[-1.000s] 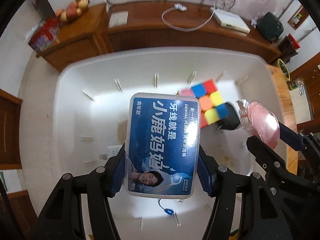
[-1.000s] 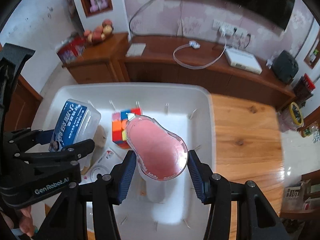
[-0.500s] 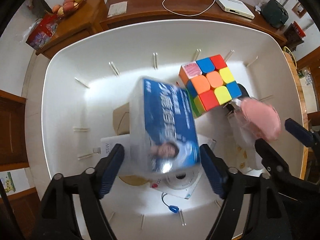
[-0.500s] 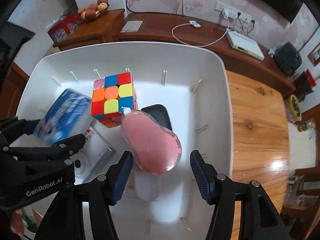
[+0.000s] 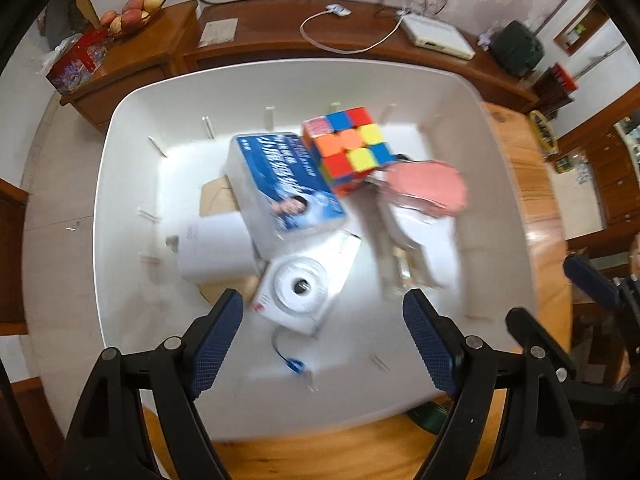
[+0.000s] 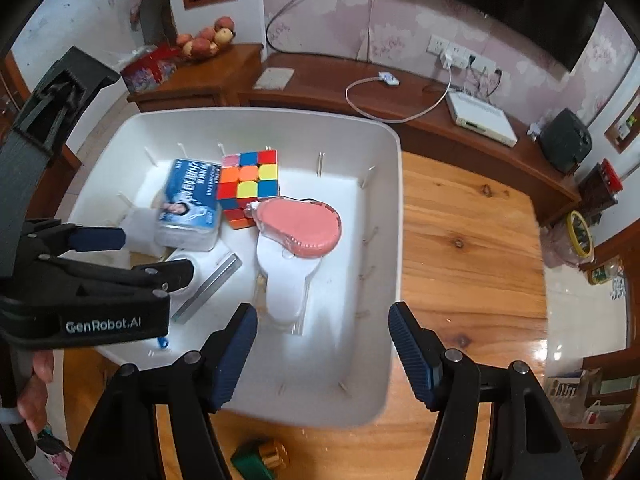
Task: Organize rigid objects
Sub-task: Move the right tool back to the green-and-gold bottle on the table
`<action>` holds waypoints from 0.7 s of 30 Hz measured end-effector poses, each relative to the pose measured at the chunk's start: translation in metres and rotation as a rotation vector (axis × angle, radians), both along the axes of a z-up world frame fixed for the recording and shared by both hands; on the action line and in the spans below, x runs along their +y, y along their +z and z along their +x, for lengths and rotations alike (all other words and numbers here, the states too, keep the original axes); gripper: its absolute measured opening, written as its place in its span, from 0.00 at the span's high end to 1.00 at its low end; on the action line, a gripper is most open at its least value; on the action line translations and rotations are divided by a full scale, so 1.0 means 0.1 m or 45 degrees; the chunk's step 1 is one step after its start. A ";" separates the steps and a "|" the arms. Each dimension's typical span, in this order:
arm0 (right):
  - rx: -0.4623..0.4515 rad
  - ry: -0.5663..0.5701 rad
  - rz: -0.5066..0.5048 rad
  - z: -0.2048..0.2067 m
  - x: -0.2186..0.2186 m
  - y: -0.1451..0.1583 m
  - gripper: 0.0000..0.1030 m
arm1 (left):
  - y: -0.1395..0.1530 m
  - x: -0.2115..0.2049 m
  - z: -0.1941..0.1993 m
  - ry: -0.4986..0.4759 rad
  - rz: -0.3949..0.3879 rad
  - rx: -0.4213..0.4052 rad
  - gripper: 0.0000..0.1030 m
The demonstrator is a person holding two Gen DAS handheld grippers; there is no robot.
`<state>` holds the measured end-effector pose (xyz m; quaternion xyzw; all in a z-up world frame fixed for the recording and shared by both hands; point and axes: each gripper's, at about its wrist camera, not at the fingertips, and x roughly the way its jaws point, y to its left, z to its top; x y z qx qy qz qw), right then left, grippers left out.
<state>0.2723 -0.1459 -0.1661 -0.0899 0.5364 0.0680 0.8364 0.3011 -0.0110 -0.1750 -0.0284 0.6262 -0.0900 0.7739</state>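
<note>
Left gripper [image 5: 322, 336] wide open, holding nothing, above the near edge of the white bin [image 5: 132, 160]. Right gripper [image 6: 320, 340] also spread, empty, over the bin's near right part. In the bin: blue box [image 5: 288, 184] leaning on the cube [image 5: 348, 146], pink-topped piece [image 6: 300, 228] beside the cube on a white base, camera box [image 5: 308, 284] under the blue box. Bin sits on a wooden table [image 6: 460, 232]; cabinet [image 6: 400, 96] with a cable behind. Left view blurred; green-gold item [image 6: 260, 458] partly hidden by the right gripper.
</note>
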 end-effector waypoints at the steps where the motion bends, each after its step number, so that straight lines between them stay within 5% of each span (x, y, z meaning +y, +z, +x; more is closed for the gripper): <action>1: -0.012 0.004 0.004 -0.06 -0.01 0.04 0.33 | 0.05 -0.01 -0.08 -0.005 -0.034 -0.009 0.18; 11: -0.049 0.024 0.030 -0.98 -0.21 0.16 0.33 | 0.19 -0.24 -0.80 -0.076 -0.183 -0.026 0.18; 21: 0.034 -0.013 -0.092 -1.61 -0.25 -0.34 0.27 | -0.04 -0.37 -1.39 -0.083 -0.180 0.003 0.18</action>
